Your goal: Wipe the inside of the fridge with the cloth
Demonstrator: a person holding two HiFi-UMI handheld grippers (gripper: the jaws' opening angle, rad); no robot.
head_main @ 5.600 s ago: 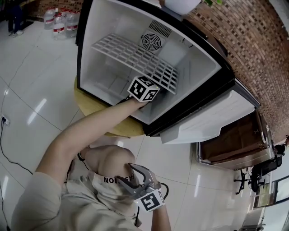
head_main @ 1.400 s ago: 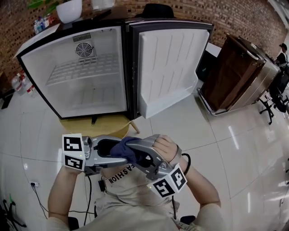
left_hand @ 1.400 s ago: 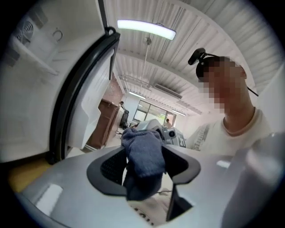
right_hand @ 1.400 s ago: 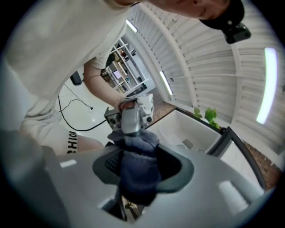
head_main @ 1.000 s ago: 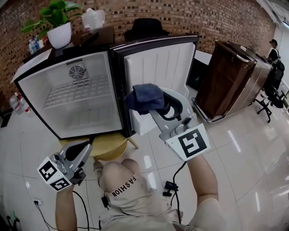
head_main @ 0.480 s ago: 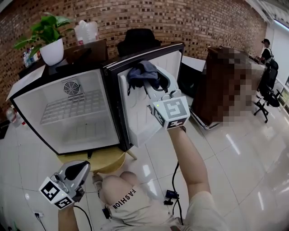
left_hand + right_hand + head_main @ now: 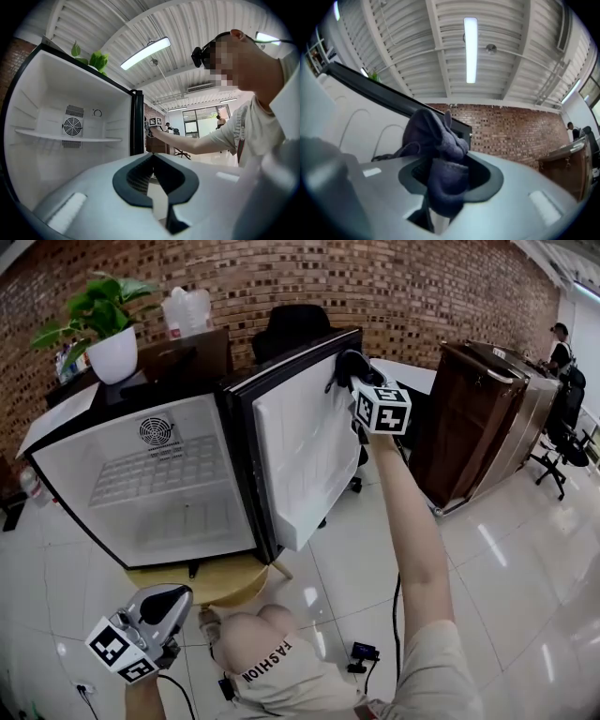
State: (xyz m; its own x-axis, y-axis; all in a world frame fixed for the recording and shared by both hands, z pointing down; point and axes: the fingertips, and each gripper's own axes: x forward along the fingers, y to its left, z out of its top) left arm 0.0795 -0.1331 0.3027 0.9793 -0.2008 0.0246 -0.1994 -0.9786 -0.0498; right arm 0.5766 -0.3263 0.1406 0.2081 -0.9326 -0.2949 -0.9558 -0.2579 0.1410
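The small fridge (image 7: 56,460) stands open, its white interior and wire shelf (image 7: 155,470) bare. In the head view my right gripper (image 7: 354,376) is stretched out to the top outer corner of the open door (image 7: 305,446). It is shut on a dark blue cloth (image 7: 345,360). In the right gripper view the cloth (image 7: 431,129) bunches out of the right gripper (image 7: 446,154), beside the door's white inner panel (image 7: 347,122). My left gripper (image 7: 178,594) hangs low at the left, shut and empty. The left gripper (image 7: 152,157) faces the fridge interior (image 7: 56,140).
The fridge rests on a round wooden stool (image 7: 202,582). On top of it are a potted plant (image 7: 112,334) and a plastic jug (image 7: 187,310). A wooden cabinet (image 7: 478,418) stands to the right. A cable with a plug (image 7: 361,652) lies on the tiled floor by my knee.
My right gripper has carried the cloth up and away, from in front of the door's inner panel to its top outer corner. The left gripper has stayed low at the left.
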